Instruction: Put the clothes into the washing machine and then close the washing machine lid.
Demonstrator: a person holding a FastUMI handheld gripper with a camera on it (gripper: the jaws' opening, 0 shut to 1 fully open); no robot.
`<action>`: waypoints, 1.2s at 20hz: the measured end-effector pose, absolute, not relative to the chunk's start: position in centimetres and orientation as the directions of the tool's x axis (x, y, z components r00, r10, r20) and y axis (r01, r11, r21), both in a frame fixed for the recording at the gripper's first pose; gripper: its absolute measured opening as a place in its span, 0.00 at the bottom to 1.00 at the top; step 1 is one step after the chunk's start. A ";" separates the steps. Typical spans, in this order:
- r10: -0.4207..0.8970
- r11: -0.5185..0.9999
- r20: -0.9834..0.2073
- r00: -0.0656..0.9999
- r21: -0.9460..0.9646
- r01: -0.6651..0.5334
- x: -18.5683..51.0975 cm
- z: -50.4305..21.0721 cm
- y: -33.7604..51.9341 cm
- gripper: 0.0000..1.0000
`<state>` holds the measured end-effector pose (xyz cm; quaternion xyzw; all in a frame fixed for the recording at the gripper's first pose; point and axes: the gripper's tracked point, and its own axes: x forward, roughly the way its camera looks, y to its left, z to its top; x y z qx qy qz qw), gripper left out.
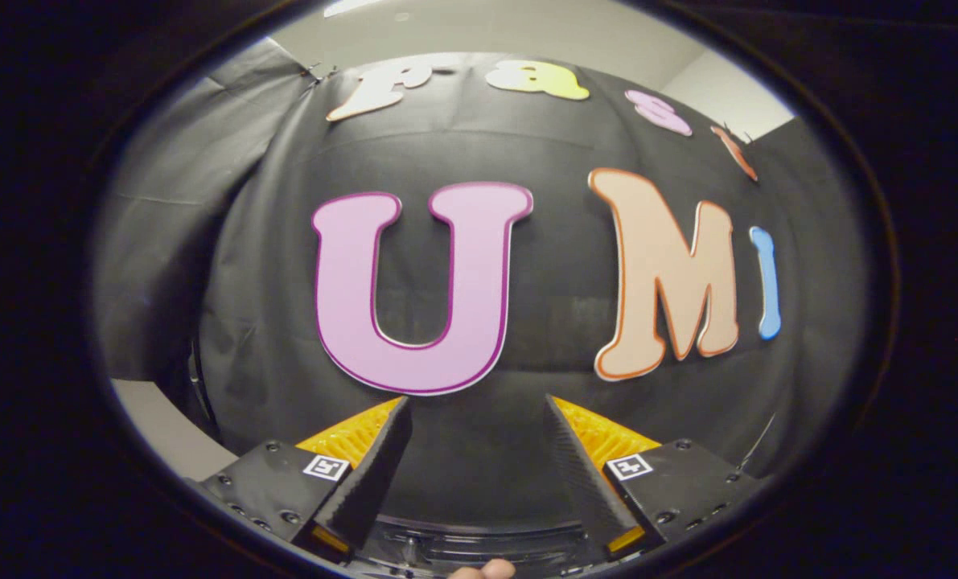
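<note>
Black cloth wall [527, 322] hangs close ahead of my gripper [479, 418] — fingers spread wide, nothing between them. Pale wall [712, 88] shows above the cloth, beyond the fingers. Clothes and washing machine — I cannot tell where they are.

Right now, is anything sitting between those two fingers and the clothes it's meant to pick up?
I can't judge that from here. The gripper is open, holding nothing, and points at the booth's black cloth wall. With that wall ahead of the fingers, this view gives no path to check.
</note>
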<state>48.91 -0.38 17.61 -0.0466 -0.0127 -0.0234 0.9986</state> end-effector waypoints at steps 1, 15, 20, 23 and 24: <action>-0.062 0.996 -0.002 0.998 -0.064 0.062 49.4 16.6 -1.1 0.98; -0.095 0.994 -0.125 0.988 -0.067 0.087 49.7 6.8 -1.9 0.96; -0.089 0.995 -0.081 0.993 -0.061 0.084 49.0 7.7 -1.8 0.97; -0.095 0.994 -0.093 0.991 -0.061 0.089 48.6 7.9 -1.9 0.97; -0.099 0.994 -0.093 0.991 -0.064 0.093 48.4 8.0 -1.9 0.96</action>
